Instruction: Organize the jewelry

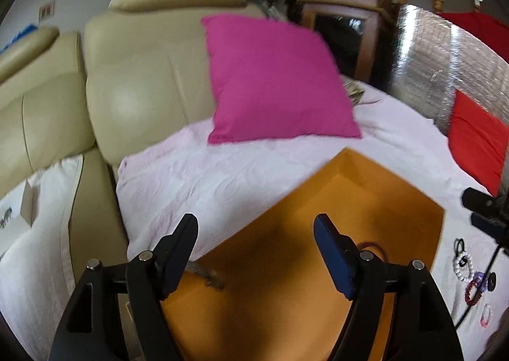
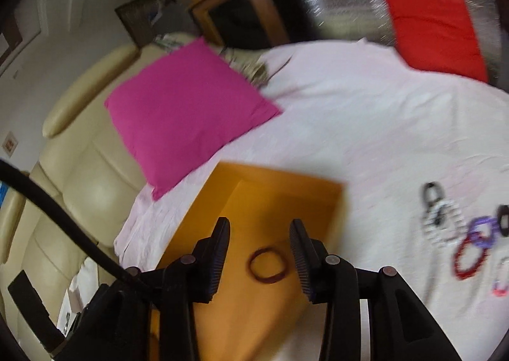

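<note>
An open orange box (image 1: 397,195) (image 2: 280,198) sits on a pale pink sheet. A dark red bracelet (image 2: 268,265) lies flat on the box floor; in the left wrist view only its edge (image 1: 370,245) shows behind a finger. A small grey chain-like piece (image 1: 208,276) lies on the box floor too. My left gripper (image 1: 256,241) is open and empty above the box. My right gripper (image 2: 260,248) is open and empty just above the bracelet. Several loose bracelets and rings (image 2: 470,233) (image 1: 470,278) lie on the sheet right of the box.
A magenta cushion (image 1: 273,81) (image 2: 187,109) leans on a beige leather sofa (image 1: 127,74) behind the box. A red cushion (image 1: 477,138) (image 2: 435,30) lies at the far right against a silver foil wall. A black cable (image 2: 57,214) crosses the right wrist view.
</note>
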`<move>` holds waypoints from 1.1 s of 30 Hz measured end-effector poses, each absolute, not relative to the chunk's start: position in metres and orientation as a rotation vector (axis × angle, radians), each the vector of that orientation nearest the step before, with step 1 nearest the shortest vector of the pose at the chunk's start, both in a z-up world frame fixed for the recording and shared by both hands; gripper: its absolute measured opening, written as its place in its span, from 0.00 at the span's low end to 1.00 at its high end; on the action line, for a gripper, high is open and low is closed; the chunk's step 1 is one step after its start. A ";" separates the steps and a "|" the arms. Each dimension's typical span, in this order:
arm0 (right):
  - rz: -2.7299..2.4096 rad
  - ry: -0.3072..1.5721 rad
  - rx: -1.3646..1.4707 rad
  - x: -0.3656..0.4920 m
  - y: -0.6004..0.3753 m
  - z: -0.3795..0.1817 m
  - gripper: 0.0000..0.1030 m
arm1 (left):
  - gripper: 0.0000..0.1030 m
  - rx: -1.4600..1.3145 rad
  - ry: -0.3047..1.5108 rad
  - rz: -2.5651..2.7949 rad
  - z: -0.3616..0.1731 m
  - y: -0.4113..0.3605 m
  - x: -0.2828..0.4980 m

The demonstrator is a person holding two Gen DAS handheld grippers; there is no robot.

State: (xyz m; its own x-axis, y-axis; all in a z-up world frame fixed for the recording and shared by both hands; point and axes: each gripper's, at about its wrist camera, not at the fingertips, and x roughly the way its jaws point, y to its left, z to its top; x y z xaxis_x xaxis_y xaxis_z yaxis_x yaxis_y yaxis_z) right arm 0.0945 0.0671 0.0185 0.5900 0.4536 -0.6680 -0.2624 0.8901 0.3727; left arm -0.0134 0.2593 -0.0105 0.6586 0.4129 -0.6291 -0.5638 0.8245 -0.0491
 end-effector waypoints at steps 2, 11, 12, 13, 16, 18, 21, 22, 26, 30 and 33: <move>0.376 0.819 0.254 0.090 0.043 0.027 0.42 | 0.76 -0.219 0.609 0.538 -0.003 0.242 -0.014; 0.062 0.706 0.308 0.047 -0.106 0.060 0.49 | 0.87 0.003 0.441 0.368 0.022 0.138 -0.020; 0.010 0.699 0.317 0.040 -0.127 0.062 0.51 | 0.90 0.042 0.425 0.338 0.023 0.122 -0.021; -0.027 0.695 0.328 0.033 -0.145 0.063 0.55 | 0.96 0.082 0.415 0.300 0.022 0.106 -0.022; -0.146 0.698 0.351 0.016 -0.194 0.060 0.55 | 0.98 0.170 0.426 0.167 0.016 0.064 -0.022; -0.206 0.701 0.364 0.006 -0.219 0.055 0.55 | 0.98 0.243 0.446 0.086 0.008 0.035 -0.020; -0.304 0.714 0.398 -0.010 -0.259 0.042 0.55 | 0.98 0.321 0.480 -0.008 -0.003 0.002 -0.016; -0.328 0.717 0.410 -0.013 -0.267 0.039 0.55 | 0.98 0.321 0.490 -0.035 -0.004 -0.003 -0.014; -0.391 0.732 0.449 -0.020 -0.298 0.025 0.55 | 0.98 0.280 0.515 -0.115 -0.007 -0.013 -0.010; -0.387 0.722 0.460 -0.015 -0.301 0.020 0.55 | 0.98 0.239 0.483 -0.117 -0.007 -0.018 -0.012; -0.360 0.713 0.461 -0.010 -0.303 0.012 0.55 | 0.98 0.206 0.503 -0.124 -0.011 -0.014 -0.006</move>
State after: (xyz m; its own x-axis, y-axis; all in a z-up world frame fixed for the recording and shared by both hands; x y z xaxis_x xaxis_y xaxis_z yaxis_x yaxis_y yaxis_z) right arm -0.0104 -0.3034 0.0118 0.7028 -0.1581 -0.6936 0.4644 0.8405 0.2790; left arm -0.0064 -0.0141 -0.0107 0.8694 -0.0668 -0.4896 0.1678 0.9718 0.1655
